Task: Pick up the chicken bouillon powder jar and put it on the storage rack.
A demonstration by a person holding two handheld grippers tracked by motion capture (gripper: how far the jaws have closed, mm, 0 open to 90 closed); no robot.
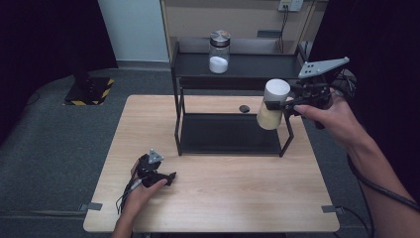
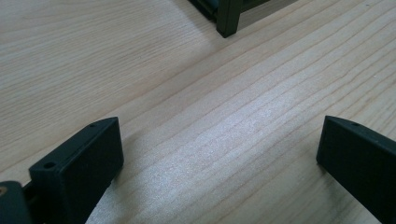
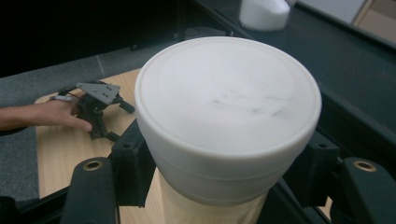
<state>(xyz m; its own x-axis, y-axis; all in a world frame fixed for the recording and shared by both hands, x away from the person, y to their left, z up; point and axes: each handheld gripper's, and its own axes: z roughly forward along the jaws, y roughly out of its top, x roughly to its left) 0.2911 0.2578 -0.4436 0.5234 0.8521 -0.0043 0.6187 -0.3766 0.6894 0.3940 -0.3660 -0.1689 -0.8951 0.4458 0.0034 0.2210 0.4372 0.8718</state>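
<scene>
A jar with a white lid (image 1: 274,103) hangs in the air at the right end of the black shelf rack (image 1: 233,67), about level with its upper shelf. My right gripper (image 1: 278,105) is shut on it just under the lid. In the right gripper view the white lid (image 3: 229,107) sits between both jaws, with pale contents below. A second glass jar (image 1: 219,51) with a metal lid and white powder stands on the upper shelf. My left gripper (image 1: 169,177) rests on the table near the front left; its jaws stand open over bare wood (image 2: 219,144).
The wooden table (image 1: 218,198) carries the rack at its back half, with a lower shelf (image 1: 228,133). A small dark round object (image 1: 244,108) lies on the table behind the rack. A rack foot (image 2: 228,21) stands ahead of the left gripper.
</scene>
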